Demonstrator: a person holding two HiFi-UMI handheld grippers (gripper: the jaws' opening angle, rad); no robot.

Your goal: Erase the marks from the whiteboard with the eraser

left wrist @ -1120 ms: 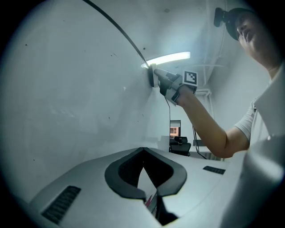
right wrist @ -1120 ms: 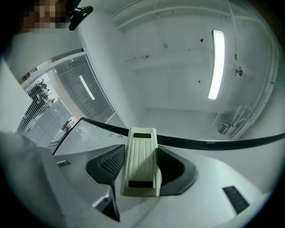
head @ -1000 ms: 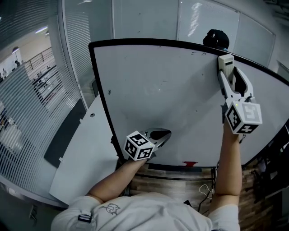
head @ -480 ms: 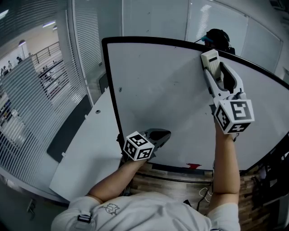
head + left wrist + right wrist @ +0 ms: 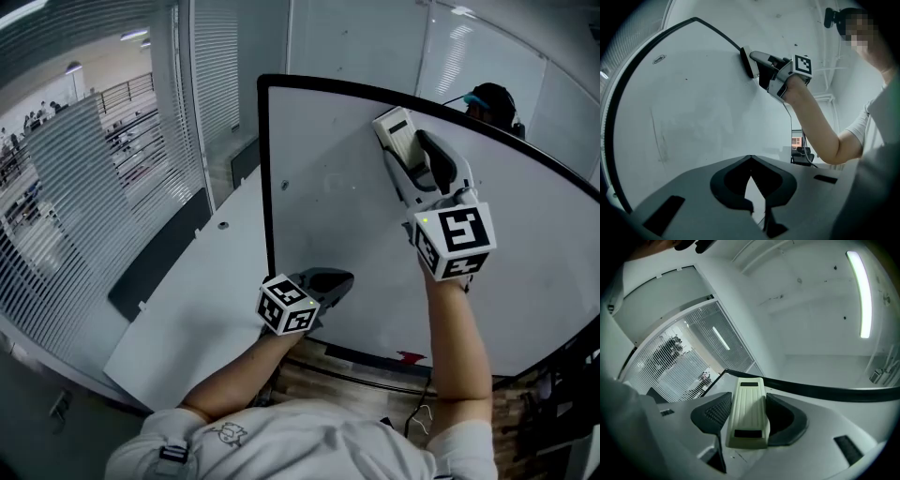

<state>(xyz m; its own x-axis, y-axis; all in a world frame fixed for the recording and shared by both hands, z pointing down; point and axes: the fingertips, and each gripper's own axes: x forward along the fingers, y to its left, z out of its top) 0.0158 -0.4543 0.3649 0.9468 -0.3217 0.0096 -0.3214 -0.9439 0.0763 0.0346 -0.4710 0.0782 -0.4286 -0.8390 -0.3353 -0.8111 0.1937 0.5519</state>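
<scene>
The whiteboard (image 5: 356, 234), white in a black frame, stands upright ahead of me. My right gripper (image 5: 405, 155) is shut on the cream eraser (image 5: 397, 136) and presses it flat on the board's upper middle. In the right gripper view the eraser (image 5: 747, 411) sits lengthwise between the jaws of the right gripper (image 5: 747, 404). Faint grey smudges (image 5: 658, 140) remain on the board's left part. My left gripper (image 5: 328, 279) is shut and empty, low by the board's lower left. The left gripper view shows the eraser (image 5: 748, 62) on the board.
A red item (image 5: 411, 357) lies on the ledge under the board. A white tabletop (image 5: 187, 300) reaches left of the board, with a glass wall and blinds (image 5: 94, 169) beyond. A dark device (image 5: 492, 98) peeks over the board's top edge.
My right gripper has slid the eraser leftward along the upper part of the board. The left gripper has stayed low at the board's lower left.
</scene>
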